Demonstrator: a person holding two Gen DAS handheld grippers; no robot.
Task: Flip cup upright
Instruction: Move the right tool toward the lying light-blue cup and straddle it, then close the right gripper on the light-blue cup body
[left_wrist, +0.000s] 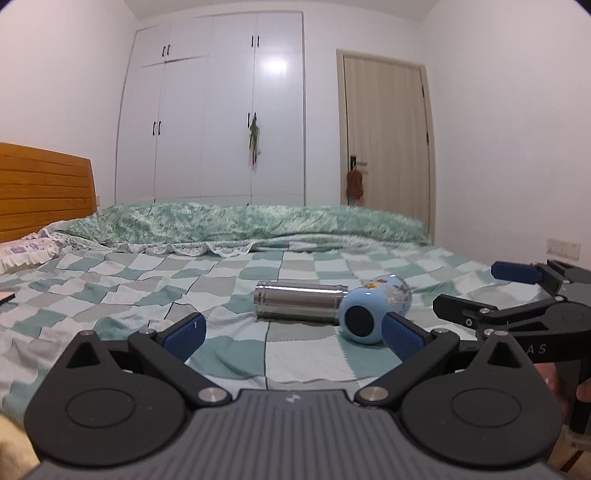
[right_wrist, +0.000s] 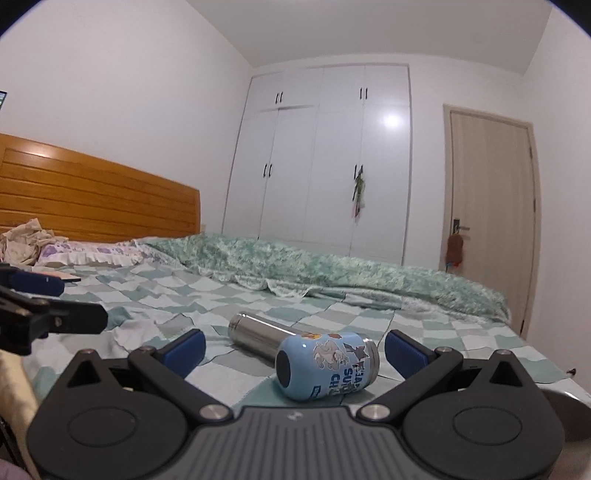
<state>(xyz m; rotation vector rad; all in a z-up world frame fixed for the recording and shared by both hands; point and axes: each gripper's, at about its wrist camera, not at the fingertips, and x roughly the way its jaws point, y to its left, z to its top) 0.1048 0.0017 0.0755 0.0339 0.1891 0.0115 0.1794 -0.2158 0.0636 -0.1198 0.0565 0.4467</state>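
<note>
We hold our left gripper (left_wrist: 293, 334) and right gripper (right_wrist: 295, 349) wide-jawed before the blue cartoon cup (right_wrist: 327, 365) lying beside a steel flask (right_wrist: 255, 334).

Right gripper (left_wrist: 476, 291) cut off at frame edge (far finger mostly), blurred toy (left_wrist: 355, 183) on door handle

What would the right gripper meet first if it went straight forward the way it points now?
Most likely the blue cup, which lies on its side on the bed between the open fingers of the right gripper. The steel flask lies just behind it, though depth is uncertain.
</note>
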